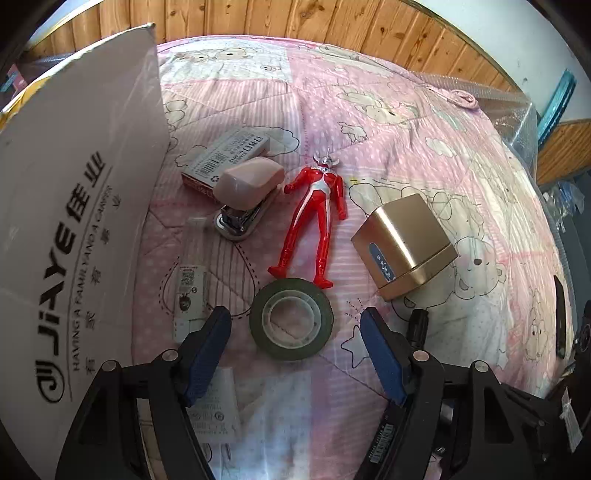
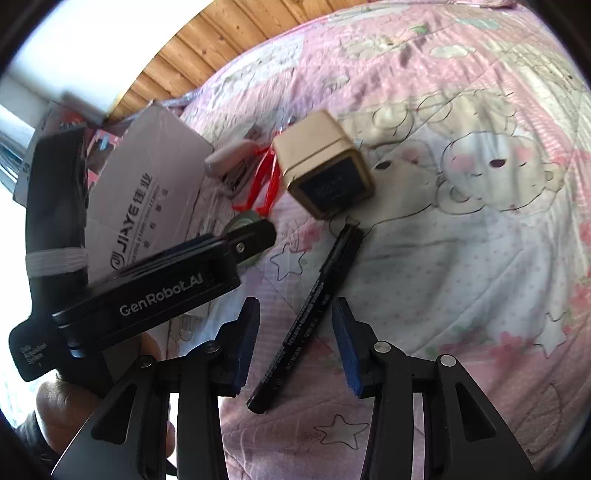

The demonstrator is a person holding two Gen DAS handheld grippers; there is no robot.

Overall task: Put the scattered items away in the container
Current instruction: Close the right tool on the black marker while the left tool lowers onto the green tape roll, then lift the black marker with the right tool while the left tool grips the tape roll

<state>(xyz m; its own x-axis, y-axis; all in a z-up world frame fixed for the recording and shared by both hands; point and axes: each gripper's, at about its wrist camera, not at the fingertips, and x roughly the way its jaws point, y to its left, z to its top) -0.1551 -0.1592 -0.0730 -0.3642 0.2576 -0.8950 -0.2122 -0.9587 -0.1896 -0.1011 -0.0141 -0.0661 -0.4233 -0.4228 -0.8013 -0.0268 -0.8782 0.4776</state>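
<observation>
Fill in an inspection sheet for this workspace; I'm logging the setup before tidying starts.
Surface: pink cartoon-print quilt.
Job's things: cardboard box at left; tape roll, red figure, stapler, staple box, gold tin, black marker, flat clear packets, all lying loose.
Clutter: nothing seen.
Grippers: left gripper open behind the tape; right gripper open astride the marker.
Cables: nothing seen.
Surroundings: wood-panelled wall.
</observation>
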